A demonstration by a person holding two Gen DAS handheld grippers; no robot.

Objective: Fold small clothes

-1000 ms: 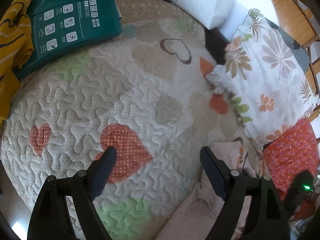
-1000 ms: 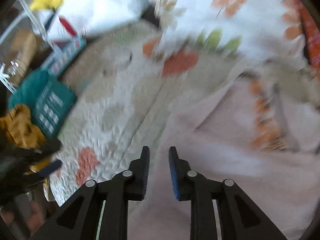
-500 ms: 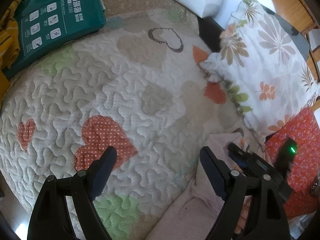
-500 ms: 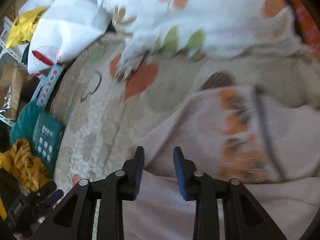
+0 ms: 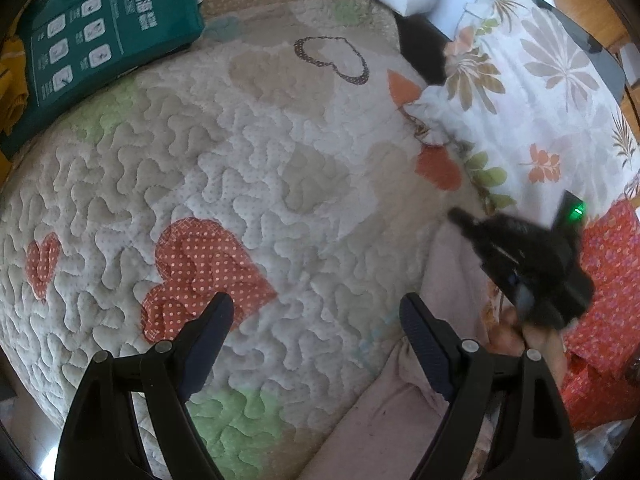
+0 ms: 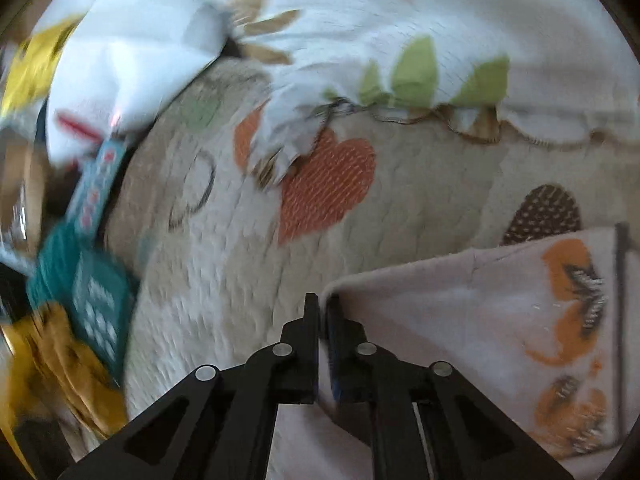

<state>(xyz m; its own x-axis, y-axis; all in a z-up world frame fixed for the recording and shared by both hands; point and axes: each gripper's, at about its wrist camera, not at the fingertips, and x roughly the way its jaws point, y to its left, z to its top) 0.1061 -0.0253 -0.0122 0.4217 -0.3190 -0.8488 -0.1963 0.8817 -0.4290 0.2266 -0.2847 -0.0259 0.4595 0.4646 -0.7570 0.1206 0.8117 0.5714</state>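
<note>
Between the shut right tongs [image 6: 323, 306], the pink garment's [image 6: 460, 312] edge.

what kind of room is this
Probably a bedroom at home: a quilted heart-patterned bedspread, a floral pillow at its edge, and a small pink garment lying on it.

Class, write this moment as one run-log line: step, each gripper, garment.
step: first grasp | right gripper: shut on pink garment edge | left gripper: open, empty, above quilt | garment: unfolded

Heart-patterned quilted bed [image 5: 248, 152], pale pink garment [image 6: 460, 312], green packet [image 5: 100, 36], floral pillow [image 5: 532, 92]
</note>
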